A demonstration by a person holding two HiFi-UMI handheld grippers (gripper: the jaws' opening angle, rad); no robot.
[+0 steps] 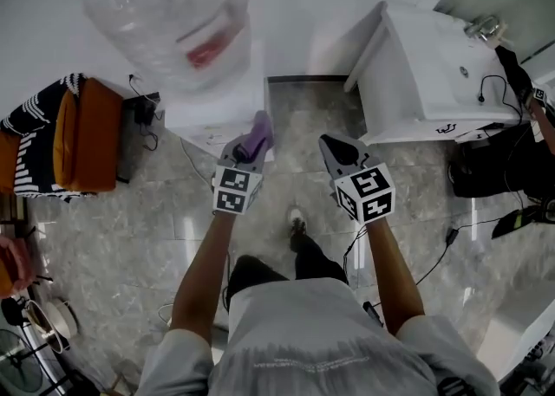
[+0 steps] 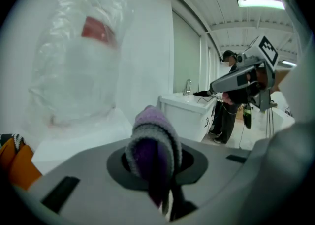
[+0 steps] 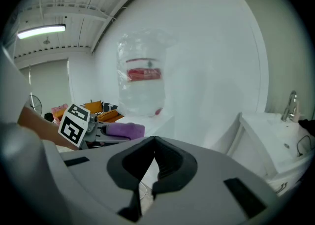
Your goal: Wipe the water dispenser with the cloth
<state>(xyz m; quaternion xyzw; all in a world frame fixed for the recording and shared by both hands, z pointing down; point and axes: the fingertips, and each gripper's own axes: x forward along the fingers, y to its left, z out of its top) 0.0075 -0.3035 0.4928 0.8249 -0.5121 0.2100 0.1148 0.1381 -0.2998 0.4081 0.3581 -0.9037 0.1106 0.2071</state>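
Cloth (image 1: 257, 136): purple, clamped in left gripper (image 1: 247, 150), just beside the front edge of the water dispenser (image 1: 204, 121); contact unclear.
Right gripper (image 1: 340, 150): jaws together, empty.
Progress: cloth in hand; wiping seemingly barely begun, most surfaces remaining.

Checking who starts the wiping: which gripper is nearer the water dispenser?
Left. The left gripper, shut on the purple cloth, sits at the water dispenser's front edge; the right gripper, shut and empty, hangs off to its right over the floor.
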